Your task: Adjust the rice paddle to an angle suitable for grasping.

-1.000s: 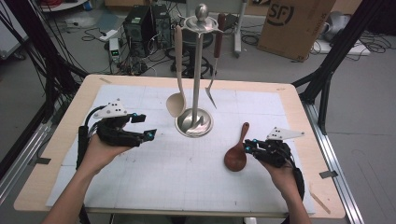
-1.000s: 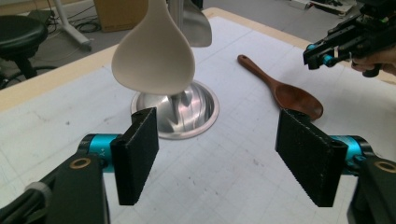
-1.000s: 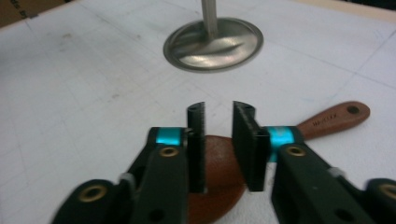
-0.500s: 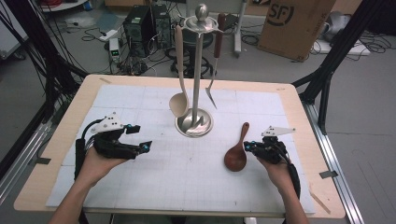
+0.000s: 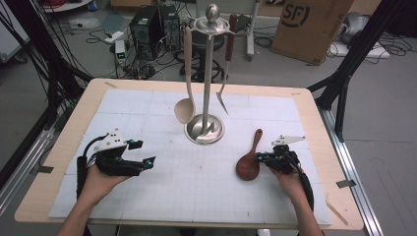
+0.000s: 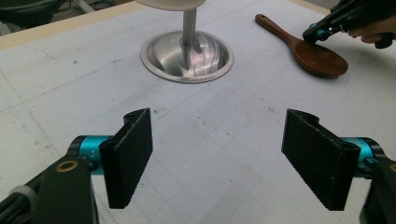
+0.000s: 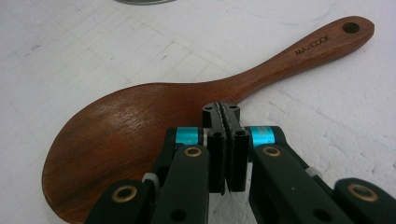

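Note:
A dark wooden spoon (image 5: 247, 164) (image 7: 140, 116) lies flat on the white mat, bowl toward me, handle pointing away. My right gripper (image 5: 259, 157) (image 7: 226, 116) is shut, pads pressed together with nothing between them, its tips at the bowl's edge near the neck; the left gripper view shows it (image 6: 313, 33) touching the spoon (image 6: 317, 56). My left gripper (image 5: 144, 152) (image 6: 224, 158) is open and empty, low over bare mat at the left. A steel utensil stand (image 5: 205, 129) (image 6: 187, 58) holds a beige ladle (image 5: 186, 105) and a dark-handled fork (image 5: 223, 101).
The white gridded mat (image 5: 162, 191) covers most of the wooden table (image 5: 314, 105). Beyond the far edge are computer cases, cables and a cardboard box (image 5: 310, 24). Black frame legs stand at both sides.
My left hand has come down and toward the near edge, its jaws still apart. My right hand has sunk slightly beside the spoon, which has not moved.

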The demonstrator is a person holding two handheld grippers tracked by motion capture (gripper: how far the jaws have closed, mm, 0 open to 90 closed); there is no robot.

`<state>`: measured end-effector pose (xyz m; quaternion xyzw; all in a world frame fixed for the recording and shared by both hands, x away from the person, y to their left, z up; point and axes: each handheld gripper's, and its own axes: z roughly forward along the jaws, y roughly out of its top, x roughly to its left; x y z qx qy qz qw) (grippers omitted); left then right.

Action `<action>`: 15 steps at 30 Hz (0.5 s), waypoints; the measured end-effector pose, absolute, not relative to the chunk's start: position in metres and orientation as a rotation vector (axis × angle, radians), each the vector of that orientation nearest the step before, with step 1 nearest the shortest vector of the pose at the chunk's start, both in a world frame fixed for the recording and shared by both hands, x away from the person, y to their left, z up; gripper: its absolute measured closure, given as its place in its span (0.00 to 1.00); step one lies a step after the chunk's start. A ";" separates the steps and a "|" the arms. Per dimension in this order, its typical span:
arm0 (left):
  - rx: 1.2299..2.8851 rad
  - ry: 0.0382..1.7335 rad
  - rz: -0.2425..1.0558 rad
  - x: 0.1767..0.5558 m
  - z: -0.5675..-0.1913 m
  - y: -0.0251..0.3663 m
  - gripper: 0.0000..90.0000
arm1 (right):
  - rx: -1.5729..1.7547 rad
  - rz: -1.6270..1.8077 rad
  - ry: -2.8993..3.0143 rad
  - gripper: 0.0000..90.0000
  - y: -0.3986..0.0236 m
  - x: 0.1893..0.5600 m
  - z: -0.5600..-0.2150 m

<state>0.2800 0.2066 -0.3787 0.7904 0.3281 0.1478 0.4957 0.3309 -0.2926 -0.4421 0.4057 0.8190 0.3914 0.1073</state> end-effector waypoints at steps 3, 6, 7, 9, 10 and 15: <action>1.929 0.791 0.352 0.280 -0.381 0.206 0.28 | 1.182 1.158 2.419 0.99 -0.289 0.329 -0.443; 1.931 0.784 0.346 0.279 -0.383 0.204 0.28 | 1.150 1.147 2.444 0.99 -0.283 0.327 -0.444; 1.932 0.784 0.348 0.279 -0.383 0.203 0.28 | 1.141 1.149 2.447 0.99 -0.280 0.327 -0.444; 1.927 0.783 0.345 0.279 -0.383 0.203 0.28 | 1.133 1.157 2.457 0.99 -0.275 0.325 -0.444; 1.927 0.783 0.346 0.279 -0.383 0.203 0.28 | 1.121 1.159 2.468 0.99 -0.273 0.325 -0.444; 1.927 0.783 0.350 0.279 -0.383 0.203 0.28 | 1.078 1.178 2.498 0.99 -0.258 0.323 -0.442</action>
